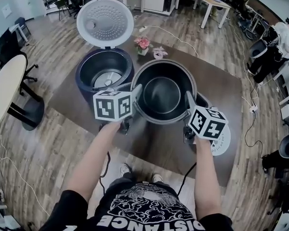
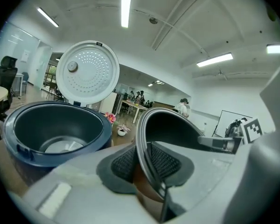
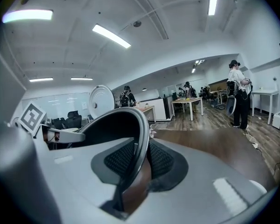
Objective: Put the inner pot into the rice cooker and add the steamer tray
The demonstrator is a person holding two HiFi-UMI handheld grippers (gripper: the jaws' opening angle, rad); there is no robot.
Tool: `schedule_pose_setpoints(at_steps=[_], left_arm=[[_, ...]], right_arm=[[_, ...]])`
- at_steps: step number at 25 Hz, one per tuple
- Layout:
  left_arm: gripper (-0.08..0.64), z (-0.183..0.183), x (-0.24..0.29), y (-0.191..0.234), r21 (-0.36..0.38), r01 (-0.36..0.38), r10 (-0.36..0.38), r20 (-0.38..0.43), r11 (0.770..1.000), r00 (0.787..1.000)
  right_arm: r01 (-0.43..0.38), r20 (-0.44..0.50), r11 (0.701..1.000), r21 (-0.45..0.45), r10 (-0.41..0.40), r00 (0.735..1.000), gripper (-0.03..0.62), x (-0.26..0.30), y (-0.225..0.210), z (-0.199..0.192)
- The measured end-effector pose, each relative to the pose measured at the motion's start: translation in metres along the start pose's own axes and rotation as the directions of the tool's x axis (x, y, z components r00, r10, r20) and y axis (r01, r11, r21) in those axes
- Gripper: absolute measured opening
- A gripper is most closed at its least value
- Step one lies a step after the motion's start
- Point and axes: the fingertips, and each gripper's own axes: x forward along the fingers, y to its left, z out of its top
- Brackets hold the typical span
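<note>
The dark inner pot (image 1: 163, 93) hangs above the brown table, held by both grippers at opposite sides of its rim. My left gripper (image 1: 135, 94) is shut on the pot's left rim (image 2: 144, 157), the rim edge pinched between the black pads. My right gripper (image 1: 190, 102) is shut on the right rim (image 3: 137, 160) in the same way. The dark blue rice cooker (image 1: 105, 71) stands just left of the pot with its white lid (image 1: 105, 22) raised and its cavity empty (image 2: 56, 129). A white disc (image 1: 222, 141) lies on the table behind my right gripper; I cannot tell what it is.
A small pot of pink flowers (image 1: 142, 44) and a little pink item (image 1: 159, 53) sit on the table behind the cooker. A round table (image 1: 2, 88) and chairs stand at the left. Desks, chairs and people fill the room farther off.
</note>
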Motion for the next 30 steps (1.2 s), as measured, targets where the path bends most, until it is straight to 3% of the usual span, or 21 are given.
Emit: schedule_pose_setpoints(at_steps=[14, 30], left_arm=[[0.097, 0.07, -0.04, 0.015, 0.01, -0.064, 0.062, 0.147, 0.998, 0.987], [0.089, 0.132, -0.095, 0.057, -0.028, -0.177, 0.177, 0.301, 0.984, 0.937]], right_arm=[[-0.111, 0.104, 0.991, -0.076, 0.118, 0.988, 0.087, 0.016, 0.046, 0.067], [-0.249, 0.154, 0.958, -0.144, 0.27, 0.95, 0.087, 0.052, 0.117, 0.122]])
